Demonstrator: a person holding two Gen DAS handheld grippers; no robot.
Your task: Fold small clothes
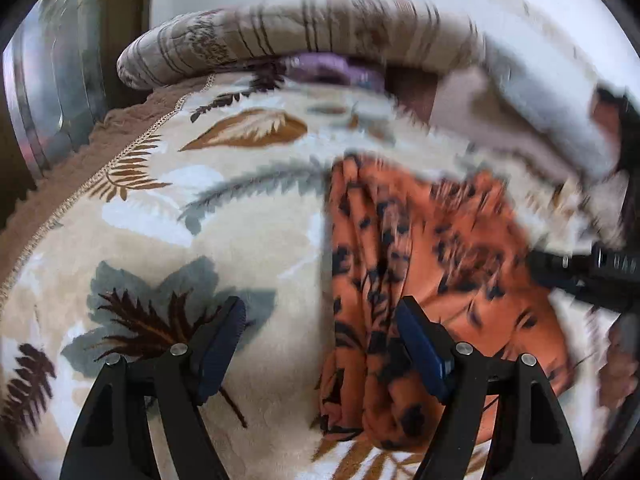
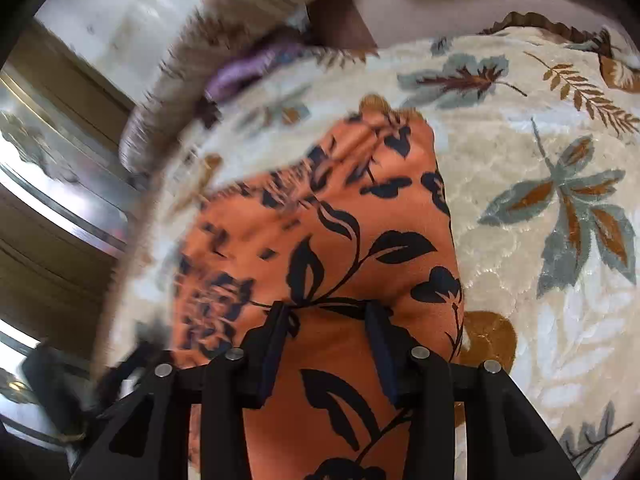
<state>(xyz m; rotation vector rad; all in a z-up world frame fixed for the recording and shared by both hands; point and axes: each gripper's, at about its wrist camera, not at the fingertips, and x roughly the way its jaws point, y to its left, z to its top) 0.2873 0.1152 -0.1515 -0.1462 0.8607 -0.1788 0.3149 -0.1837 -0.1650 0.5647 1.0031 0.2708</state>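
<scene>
A: Largest first: what lies under and around each tool?

B: A cream blanket (image 1: 248,240) printed with grey and brown leaves covers the bed and fills both views. Beyond the left tool (image 1: 320,344), at the far edge, lies a striped beige pillow (image 1: 280,36), with a purple cloth (image 1: 332,70) tucked just beneath it. A metal frame (image 1: 44,92) stands far off to that tool's left.

A: And the garment?

B: The orange garment (image 1: 420,264), black floral print, lies bunched on the blanket ahead and to the right of the left tool. Its right finger (image 1: 420,348) stands in front of the cloth; its left finger (image 1: 224,344) is over bare blanket. The jaws are spread wide and hold nothing.

A: The right tool?

B: The right tool (image 2: 328,344) hangs directly over the same orange garment (image 2: 340,248), which runs forward from between its fingers. The jaws stand moderately apart; whether they touch the cloth cannot be told.

A: What does one view give that the other lacks?

B: The left view alone shows the right tool (image 1: 588,276) as a dark, blurred shape at the garment's far right edge. The right view alone shows a frilled brown border (image 2: 532,24) on the blanket, far ahead to the right.
</scene>
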